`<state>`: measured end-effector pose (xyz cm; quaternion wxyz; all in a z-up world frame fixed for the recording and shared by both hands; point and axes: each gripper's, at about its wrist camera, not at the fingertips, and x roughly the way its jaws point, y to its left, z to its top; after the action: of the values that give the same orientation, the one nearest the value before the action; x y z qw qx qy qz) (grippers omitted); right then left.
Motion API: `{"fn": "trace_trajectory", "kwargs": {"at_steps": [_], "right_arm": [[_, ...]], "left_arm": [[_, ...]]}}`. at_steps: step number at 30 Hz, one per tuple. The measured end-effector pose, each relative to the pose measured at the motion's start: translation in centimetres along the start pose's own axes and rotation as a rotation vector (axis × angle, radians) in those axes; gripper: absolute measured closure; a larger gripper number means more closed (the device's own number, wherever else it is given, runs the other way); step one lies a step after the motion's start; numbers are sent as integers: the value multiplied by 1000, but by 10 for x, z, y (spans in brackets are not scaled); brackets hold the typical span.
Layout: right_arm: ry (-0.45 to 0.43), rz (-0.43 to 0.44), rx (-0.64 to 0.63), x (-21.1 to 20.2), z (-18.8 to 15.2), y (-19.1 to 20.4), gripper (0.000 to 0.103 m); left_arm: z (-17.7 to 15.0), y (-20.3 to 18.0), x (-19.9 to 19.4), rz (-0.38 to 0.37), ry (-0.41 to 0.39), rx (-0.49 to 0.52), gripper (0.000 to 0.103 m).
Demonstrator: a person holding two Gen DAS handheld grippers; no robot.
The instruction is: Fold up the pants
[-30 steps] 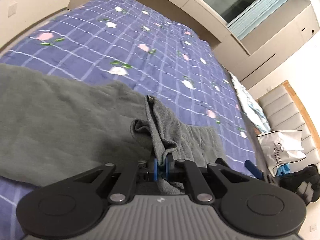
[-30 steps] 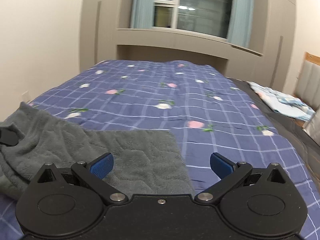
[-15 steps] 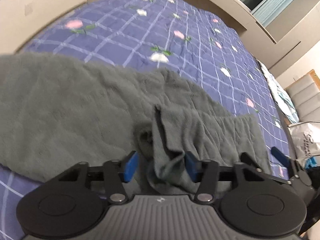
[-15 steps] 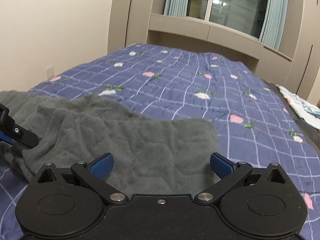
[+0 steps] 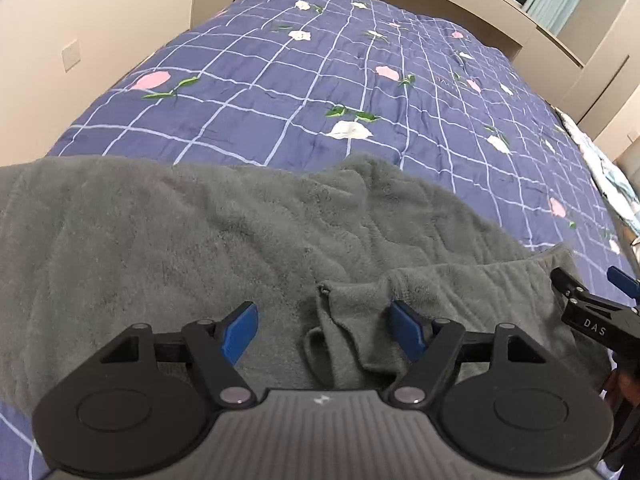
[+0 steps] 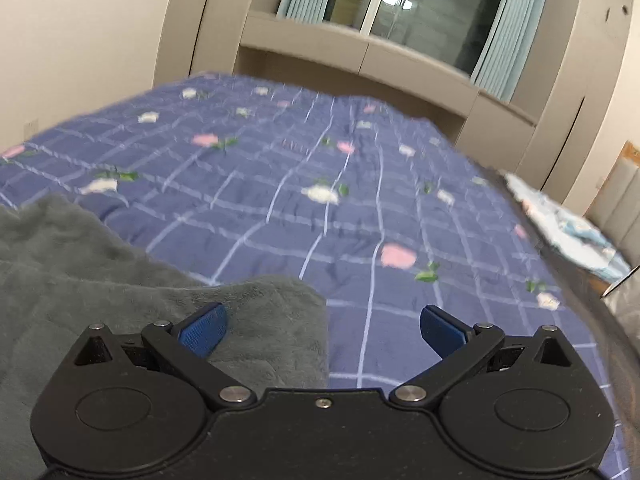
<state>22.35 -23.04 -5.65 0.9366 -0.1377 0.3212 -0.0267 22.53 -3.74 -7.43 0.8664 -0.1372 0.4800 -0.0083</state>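
The grey pants (image 5: 208,240) are lying on the quilt (image 5: 320,80), long axis running nine to three. The left gripper (image 5: 320,334), nearer, has just been opening; a bunched cuff (image 5: 344,340) is lying loose between its jaws. The right gripper (image 6: 320,328) is gaping empty, a pants corner at its nine o'clock.

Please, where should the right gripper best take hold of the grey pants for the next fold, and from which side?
Probably the free corner of the grey pants, approached from the bare quilt side. That edge lies flat and unobstructed, and the open right gripper hangs over it already.
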Motion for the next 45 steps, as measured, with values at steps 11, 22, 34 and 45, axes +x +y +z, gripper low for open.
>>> {"fn": "trace_trajectory", "kwargs": {"at_steps": [11,22,34,45], "right_arm": [[-14,-7,43,-6,-14,5,0],[-27,58,26,-71,-64,36,0],[-99,162,8,-105,-42,66,0],[-126,285,-50,-111,-19,138,0]], "left_arm": [[-7,-3,-14,22,-17,71,15],[-46,-6,-29,72,-2,223,9],[-36,33,-79,82,-67,93,2],[-49,138,-115,208,-169,-141,1]]}}
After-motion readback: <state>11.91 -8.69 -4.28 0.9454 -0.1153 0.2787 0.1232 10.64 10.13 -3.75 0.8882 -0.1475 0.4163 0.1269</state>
